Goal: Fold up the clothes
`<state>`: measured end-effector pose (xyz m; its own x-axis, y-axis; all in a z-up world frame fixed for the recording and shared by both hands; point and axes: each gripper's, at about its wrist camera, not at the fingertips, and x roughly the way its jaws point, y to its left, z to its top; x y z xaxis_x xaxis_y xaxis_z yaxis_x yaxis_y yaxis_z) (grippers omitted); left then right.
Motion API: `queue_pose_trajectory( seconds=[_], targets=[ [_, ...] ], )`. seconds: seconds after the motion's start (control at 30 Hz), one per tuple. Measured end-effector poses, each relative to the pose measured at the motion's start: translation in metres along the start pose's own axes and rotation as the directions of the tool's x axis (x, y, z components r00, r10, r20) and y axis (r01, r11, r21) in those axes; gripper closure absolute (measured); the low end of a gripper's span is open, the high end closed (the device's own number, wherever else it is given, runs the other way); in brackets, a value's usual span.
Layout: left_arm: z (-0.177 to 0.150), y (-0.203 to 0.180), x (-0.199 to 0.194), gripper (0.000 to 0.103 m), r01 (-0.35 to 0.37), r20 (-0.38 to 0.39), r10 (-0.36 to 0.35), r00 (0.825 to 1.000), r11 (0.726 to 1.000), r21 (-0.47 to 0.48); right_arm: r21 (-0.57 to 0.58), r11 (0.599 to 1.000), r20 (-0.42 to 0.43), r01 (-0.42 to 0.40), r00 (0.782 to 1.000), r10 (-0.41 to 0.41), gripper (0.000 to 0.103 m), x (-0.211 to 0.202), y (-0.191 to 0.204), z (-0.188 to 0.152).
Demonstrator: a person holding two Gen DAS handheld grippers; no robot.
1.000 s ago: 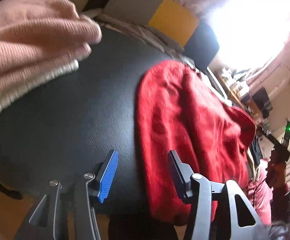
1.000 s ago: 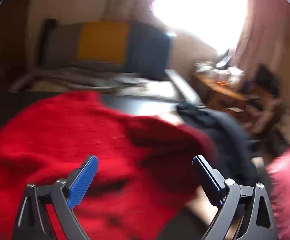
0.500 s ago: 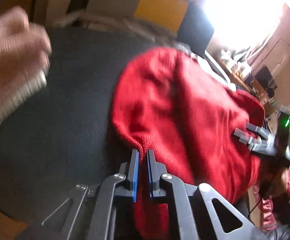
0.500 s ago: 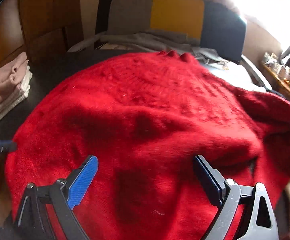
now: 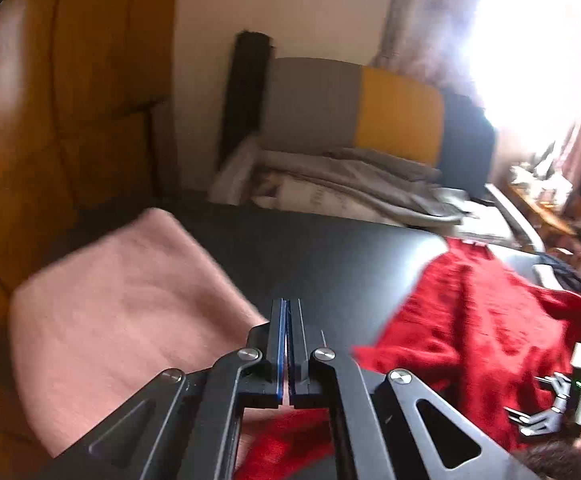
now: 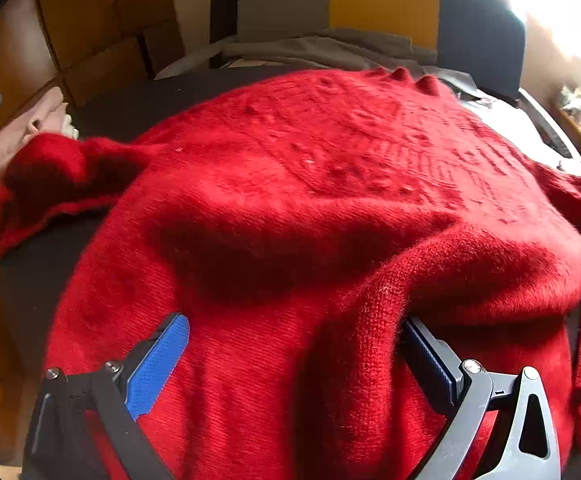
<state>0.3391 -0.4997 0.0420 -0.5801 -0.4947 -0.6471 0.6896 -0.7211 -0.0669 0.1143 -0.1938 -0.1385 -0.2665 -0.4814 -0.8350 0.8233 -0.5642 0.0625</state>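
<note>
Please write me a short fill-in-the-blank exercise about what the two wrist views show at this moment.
1. The sweater spread over the black table is ____ in colour.
2. The right gripper has its jaws ____ above the sweater.
3. The left gripper has its jaws ____.
4. The folded garment at the left side of the table is ____ in colour.

Missing words: red; open; shut; pink
</note>
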Motion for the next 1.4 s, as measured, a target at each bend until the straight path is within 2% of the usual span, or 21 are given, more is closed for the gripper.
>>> queue_pose_trajectory(
  seconds=[0.07, 0.1, 0.17, 0.23, 0.27, 0.33, 0.5, 0.63, 0.73, 0.87, 0.93, 1.0, 1.07, 1.17, 1.23, 1.3, 1.37, 1.4],
  targets=[
    [-0.002, 0.002, -0.001, 0.096, -0.026, -0.003, 0.026, 1.0, 0.999, 0.042, -0.031, 0.999, -0.01, 0.019, 1.0, -0.019, 0.0, 0.003, 0.005, 0.0],
    [-0.003, 0.003, -0.001, 0.083, -0.038, -0.004, 0.038, 0.999, 0.997, 0.064, -0.039, 0.999, -0.009, 0.022, 1.0, -0.022, 0.0, 0.003, 0.005, 0.0],
    [-0.016, -0.002, 0.0, 0.075, -0.014, -0.03, 0.018, 0.999, 0.991, 0.132, -0.045, 0.999, 0.006, 0.009, 1.0, -0.009, 0.0, 0.0, 0.001, -0.005],
    [-0.033, -0.005, 0.004, 0.063, 0.009, -0.074, 0.005, 0.997, 0.983, 0.184, -0.061, 0.998, 0.029, 0.006, 1.0, -0.005, 0.0, -0.004, -0.002, -0.011],
    [-0.043, -0.005, 0.006, 0.061, 0.019, -0.095, 0.0, 0.995, 0.979, 0.203, -0.066, 0.998, 0.044, 0.005, 0.999, -0.002, 0.0, -0.006, -0.005, -0.016],
    [-0.053, -0.001, 0.009, 0.054, 0.052, -0.114, -0.032, 0.993, 0.983, 0.174, -0.075, 0.997, 0.075, -0.001, 0.997, 0.007, 0.0, -0.01, -0.009, -0.024],
    [-0.072, 0.006, 0.017, 0.05, 0.119, -0.139, -0.101, 0.985, 0.985, 0.126, -0.086, 0.996, 0.117, -0.015, 0.993, 0.025, 0.0, -0.015, -0.014, -0.032],
    [-0.07, -0.017, 0.016, 0.045, 0.154, -0.129, -0.127, 0.983, 0.963, 0.222, -0.093, 0.996, 0.127, -0.005, 0.992, 0.017, 0.0, -0.014, -0.014, -0.031],
    [-0.067, -0.039, 0.017, 0.045, 0.177, -0.137, -0.14, 0.981, 0.934, 0.311, -0.092, 0.996, 0.13, -0.001, 0.991, 0.013, 0.0, -0.014, -0.013, -0.032],
    [-0.064, -0.073, 0.046, 0.045, 0.21, -0.203, -0.129, 0.971, 0.867, 0.451, -0.093, 0.996, 0.117, 0.012, 0.993, -0.001, 0.0, -0.016, -0.011, -0.032],
    [-0.064, -0.085, 0.062, 0.045, 0.223, -0.246, -0.112, 0.963, 0.844, 0.488, -0.092, 0.996, 0.099, 0.021, 0.995, -0.012, 0.0, -0.016, -0.01, -0.03],
    [-0.064, -0.092, 0.08, 0.045, 0.232, -0.291, -0.089, 0.952, 0.834, 0.502, -0.089, 0.996, 0.049, 0.019, 0.999, -0.015, 0.0, -0.018, -0.009, -0.023],
    [-0.066, -0.098, 0.094, 0.045, 0.277, -0.35, -0.1, 0.931, 0.82, 0.501, -0.068, 0.998, 0.039, 0.001, 0.999, 0.002, 0.0, -0.027, -0.01, -0.011],
    [-0.073, -0.111, 0.105, 0.047, 0.319, -0.411, -0.092, 0.907, 0.787, 0.528, -0.074, 0.997, 0.152, -0.003, 0.988, 0.015, 0.0, -0.053, -0.01, 0.019],
    [-0.079, -0.12, 0.111, 0.047, 0.345, -0.447, -0.079, 0.891, 0.758, 0.554, -0.097, 0.995, 0.195, 0.036, 0.981, -0.017, 0.0, -0.058, -0.008, 0.045],
    [-0.086, -0.13, 0.117, 0.047, 0.371, -0.481, -0.064, 0.874, 0.727, 0.578, -0.118, 0.99, 0.197, 0.082, 0.979, -0.058, 0.0, -0.047, -0.007, 0.072],
    [-0.097, -0.137, 0.124, 0.047, 0.358, -0.499, -0.011, 0.866, 0.711, 0.605, -0.123, 0.986, 0.171, 0.116, 0.981, -0.094, 0.0, -0.025, -0.011, 0.096],
    [-0.1, -0.137, 0.129, 0.047, 0.35, -0.509, 0.008, 0.861, 0.718, 0.602, -0.123, 0.984, 0.146, 0.129, 0.983, -0.111, 0.0, -0.012, -0.014, 0.107]
  ],
)
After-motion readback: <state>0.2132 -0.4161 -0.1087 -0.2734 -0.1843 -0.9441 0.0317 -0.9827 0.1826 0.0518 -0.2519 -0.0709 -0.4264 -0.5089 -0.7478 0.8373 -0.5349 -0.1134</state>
